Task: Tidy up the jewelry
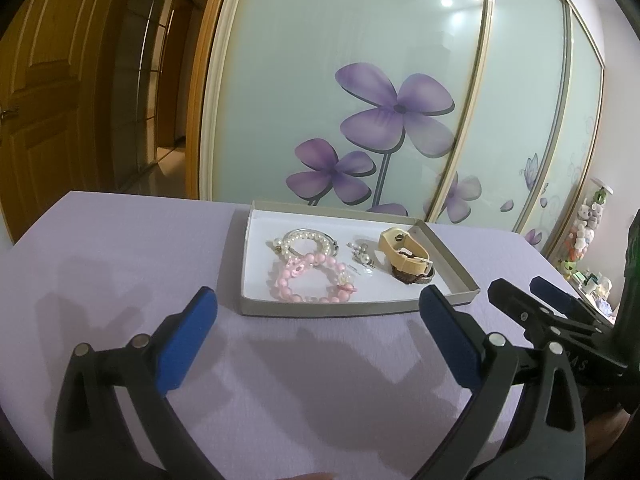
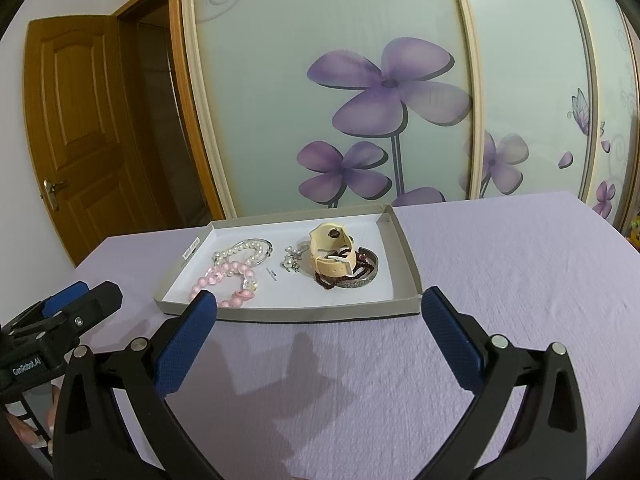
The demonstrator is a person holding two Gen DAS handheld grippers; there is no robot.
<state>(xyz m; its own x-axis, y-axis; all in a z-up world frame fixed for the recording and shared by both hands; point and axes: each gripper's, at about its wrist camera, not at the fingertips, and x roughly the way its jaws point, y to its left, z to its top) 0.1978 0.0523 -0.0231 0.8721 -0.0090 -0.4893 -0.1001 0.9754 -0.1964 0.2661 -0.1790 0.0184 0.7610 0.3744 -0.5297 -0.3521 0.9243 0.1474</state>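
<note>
We see a shallow grey cardboard tray (image 1: 454, 270) with a white floor sitting on a lilac tablecloth (image 1: 120, 248), and we place everything against that tray. Inside it, toward its left half, a white pearl bracelet (image 1: 308, 242) lies at the back with a pink bead bracelet (image 1: 310, 280) just in front of it, the two touching or overlapping where they meet. Near the tray's middle sits a small cluster of silver earrings (image 1: 362, 256), too small for us to count. In the tray's right half a cream strap watch (image 1: 406, 254) rests on top of a dark beaded bracelet (image 2: 326, 280) and a glittery bangle (image 2: 366, 278), all bunched together near the right wall. All the jewelry is inside the tray; we see none on the cloth around it. Our left gripper (image 1: 318, 334) hovers over the cloth just in front of the tray's front wall, blue pads spread wide apart, nothing between them. Our right gripper (image 2: 320, 332) is also just in front of the tray's front wall, fingers released and spread wide, grasping nothing. In the left wrist view it shows to the right of the tray's front corner (image 1: 532, 300); in the right wrist view the left gripper shows off the tray's left front corner (image 2: 78, 304). Behind the tray stands a sliding wardrobe door (image 1: 360, 80) with purple flower prints, and left of that a wooden door (image 2: 76, 128).
</note>
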